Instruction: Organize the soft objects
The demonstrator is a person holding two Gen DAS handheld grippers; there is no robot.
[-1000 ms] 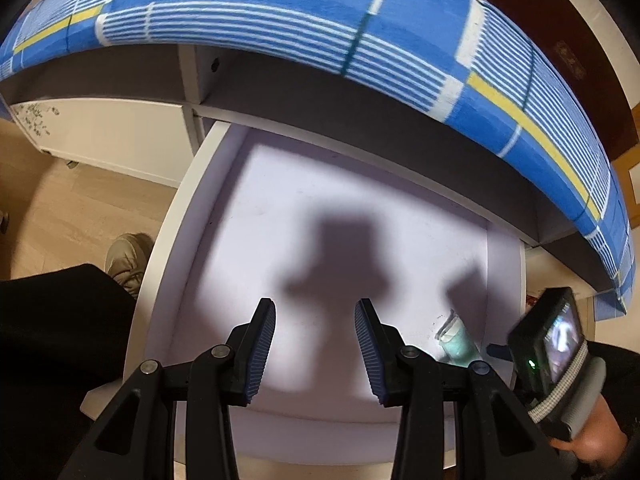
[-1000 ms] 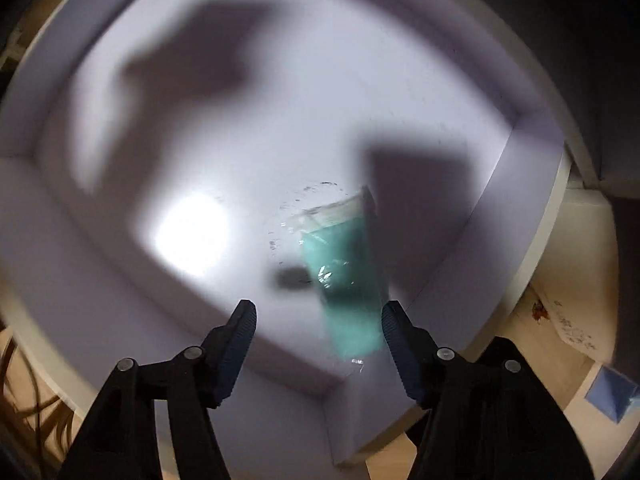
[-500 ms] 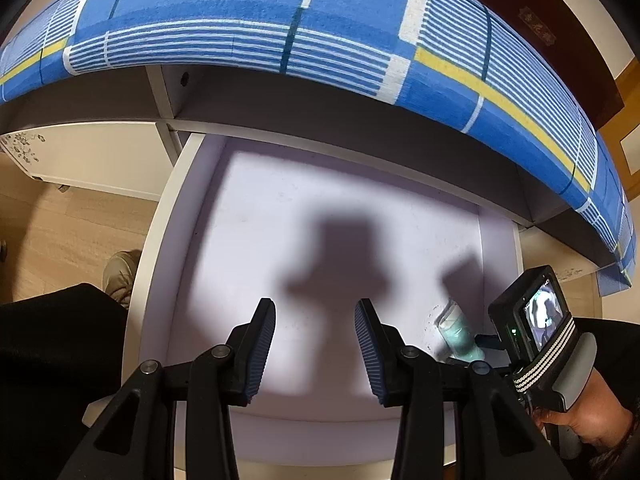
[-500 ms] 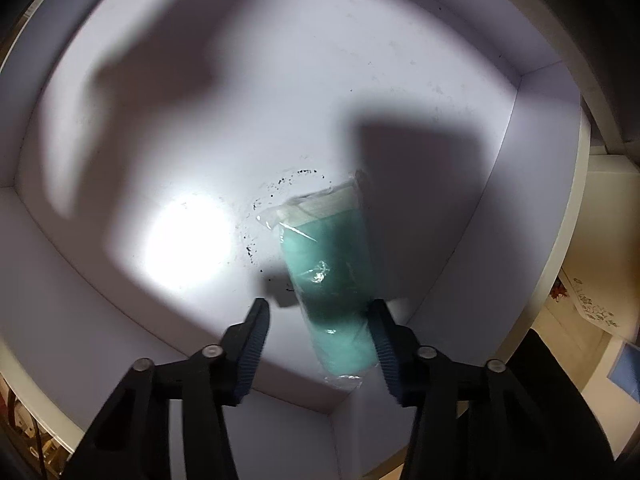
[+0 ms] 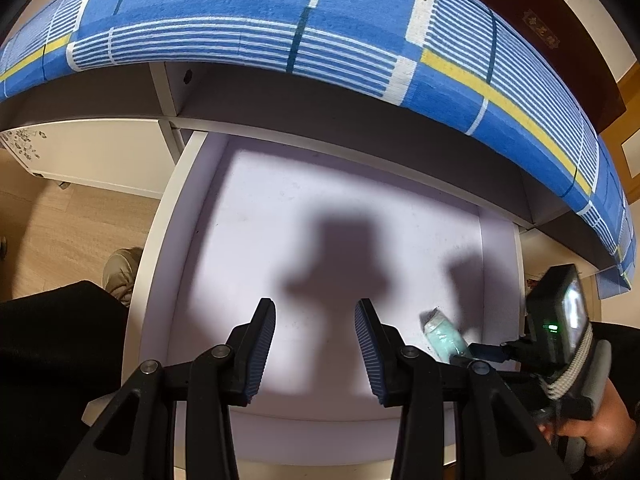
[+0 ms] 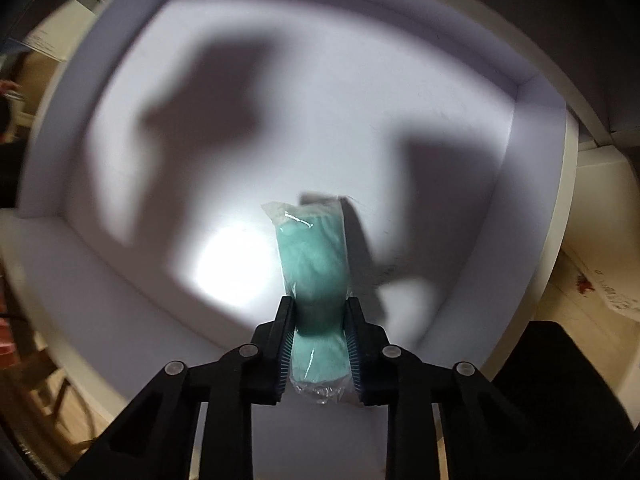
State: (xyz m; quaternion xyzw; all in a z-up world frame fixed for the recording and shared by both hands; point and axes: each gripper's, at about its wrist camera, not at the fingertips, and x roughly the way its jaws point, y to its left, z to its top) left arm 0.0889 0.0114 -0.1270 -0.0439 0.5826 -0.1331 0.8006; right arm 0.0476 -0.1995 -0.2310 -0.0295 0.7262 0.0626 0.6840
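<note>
Closing in since a second ago, the right gripper [image 6: 319, 344] now has its jaws pinching the teal soft roll in clear wrap [image 6: 316, 280] at its waist, and they are closing at this moment. Roll's wrapped end sticks out ahead of the pads, over the white drawer [image 6: 132, 280] near its right front corner. From the left wrist view, that roll [image 5: 444, 334] sits just right of the left gripper [image 5: 316, 348], whose jaws stand partly apart, holding nothing, above the drawer floor [image 5: 280, 200] under a blue plaid bedcover [image 5: 240, 12].
</note>
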